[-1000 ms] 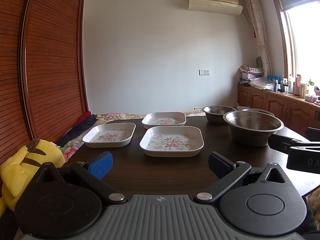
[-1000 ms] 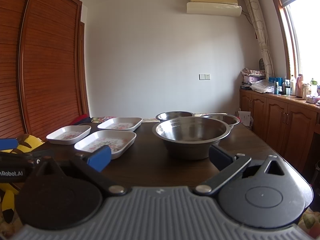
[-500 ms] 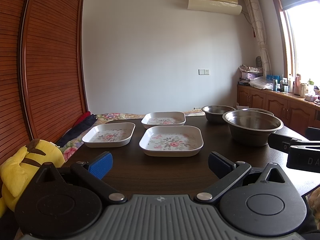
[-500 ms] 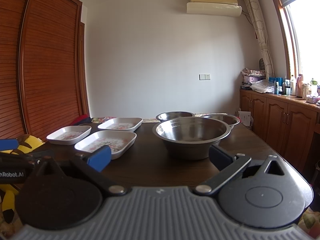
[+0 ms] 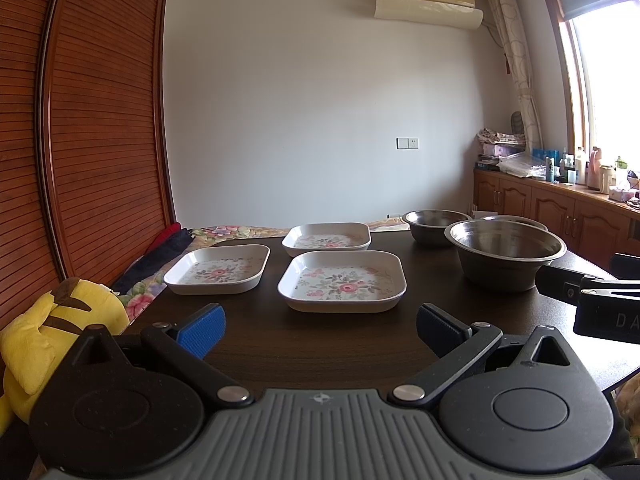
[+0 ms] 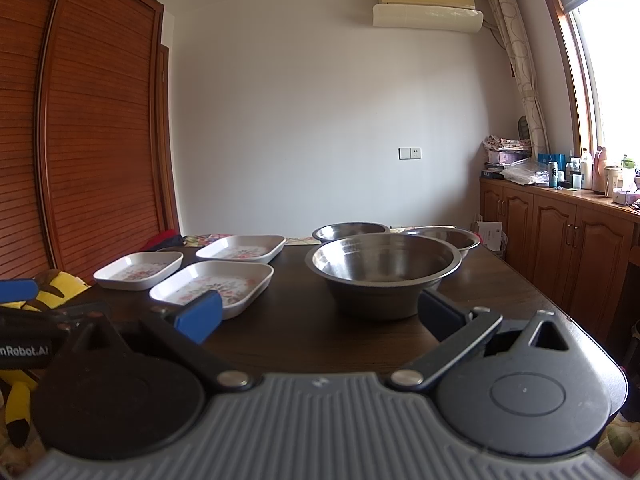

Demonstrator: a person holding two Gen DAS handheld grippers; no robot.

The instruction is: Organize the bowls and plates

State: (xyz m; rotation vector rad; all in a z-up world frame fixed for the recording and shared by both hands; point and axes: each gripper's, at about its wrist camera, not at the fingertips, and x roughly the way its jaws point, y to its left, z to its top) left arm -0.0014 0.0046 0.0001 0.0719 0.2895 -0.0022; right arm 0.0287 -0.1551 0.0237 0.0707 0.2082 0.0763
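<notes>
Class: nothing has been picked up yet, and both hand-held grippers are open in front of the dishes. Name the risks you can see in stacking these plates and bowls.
1. The big steel bowl has a smooth flared rim, so a pinch there may slip.
2. The near floral plate lies flat with shallow sides, so the left hand-held gripper may push it instead of catching its edge.
3. The left plate sits near the table edge and could get nudged off.

3 floral plates (image 6: 212, 289), 3 steel bowls (image 6: 384, 268), dark table (image 6: 304, 332), jaws spread

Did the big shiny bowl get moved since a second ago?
No. In the right wrist view the big metal bowl sits on the same spot of the dark table, still hiding the same part of the bowl behind.
</notes>
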